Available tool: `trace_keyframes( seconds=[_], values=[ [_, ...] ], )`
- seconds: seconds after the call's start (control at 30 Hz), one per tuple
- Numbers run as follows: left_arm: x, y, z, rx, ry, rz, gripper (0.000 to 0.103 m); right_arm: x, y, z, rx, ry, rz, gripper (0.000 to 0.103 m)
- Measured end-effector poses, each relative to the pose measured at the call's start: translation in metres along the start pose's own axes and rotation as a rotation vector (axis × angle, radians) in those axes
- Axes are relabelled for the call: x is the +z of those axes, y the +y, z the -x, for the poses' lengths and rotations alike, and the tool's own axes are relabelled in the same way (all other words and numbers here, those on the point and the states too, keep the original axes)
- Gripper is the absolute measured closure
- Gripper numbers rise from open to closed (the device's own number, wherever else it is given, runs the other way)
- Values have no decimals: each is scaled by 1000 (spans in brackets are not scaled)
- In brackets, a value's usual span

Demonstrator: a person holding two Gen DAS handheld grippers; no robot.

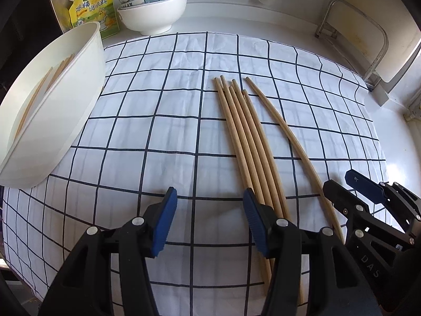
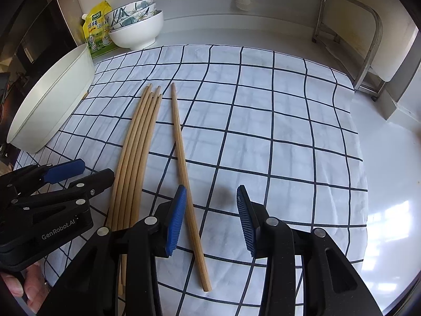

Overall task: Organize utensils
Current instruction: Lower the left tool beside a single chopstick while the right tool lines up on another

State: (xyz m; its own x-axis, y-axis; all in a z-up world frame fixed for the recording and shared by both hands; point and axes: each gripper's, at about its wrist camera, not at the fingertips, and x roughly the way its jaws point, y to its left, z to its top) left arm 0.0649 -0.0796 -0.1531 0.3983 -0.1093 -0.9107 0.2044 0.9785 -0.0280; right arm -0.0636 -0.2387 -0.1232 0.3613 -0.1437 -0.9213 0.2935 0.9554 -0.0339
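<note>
Several wooden chopsticks (image 1: 244, 137) (image 2: 136, 144) lie bundled on a checked cloth (image 1: 158, 105). One more chopstick (image 1: 284, 131) (image 2: 184, 173) lies apart to their right. A white tub (image 1: 65, 100) (image 2: 52, 105) at the left holds a few chopsticks. My left gripper (image 1: 209, 197) (image 2: 97, 169) hovers open over the cloth with nothing between its pads, its right finger over the near end of the bundle. My right gripper (image 2: 210, 192) (image 1: 338, 179) is open. The single chopstick runs just inside its left pad, and neither pad presses on it.
Stacked bowls (image 1: 152, 8) and a yellow seasoning pouch (image 1: 92, 8) stand behind the tub. A metal rack (image 1: 355, 34) stands at the back right on the white counter. A hand (image 2: 26, 289) holds the left gripper's handle.
</note>
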Motion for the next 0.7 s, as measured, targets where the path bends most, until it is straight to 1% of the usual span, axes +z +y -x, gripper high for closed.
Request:
trace_keyframes(
  seconds=[0.1,0.33,0.47,0.57,0.7],
  values=[
    [0,-2,-3,48,-1,-12,51,0,0,1,-2,-1,-3,65],
    [-3,6,-3,55,-3,3,48,1,2,1,-2,-6,-2,65],
    [-5,13,0,24,-9,29,49,3,4,1,7,-16,2,65],
    [-4,15,8,-17,-36,54,49,6,3,2,10,-25,3,65],
    [-2,9,13,-62,-52,56,49,5,-1,3,14,-31,-4,65]
  ],
)
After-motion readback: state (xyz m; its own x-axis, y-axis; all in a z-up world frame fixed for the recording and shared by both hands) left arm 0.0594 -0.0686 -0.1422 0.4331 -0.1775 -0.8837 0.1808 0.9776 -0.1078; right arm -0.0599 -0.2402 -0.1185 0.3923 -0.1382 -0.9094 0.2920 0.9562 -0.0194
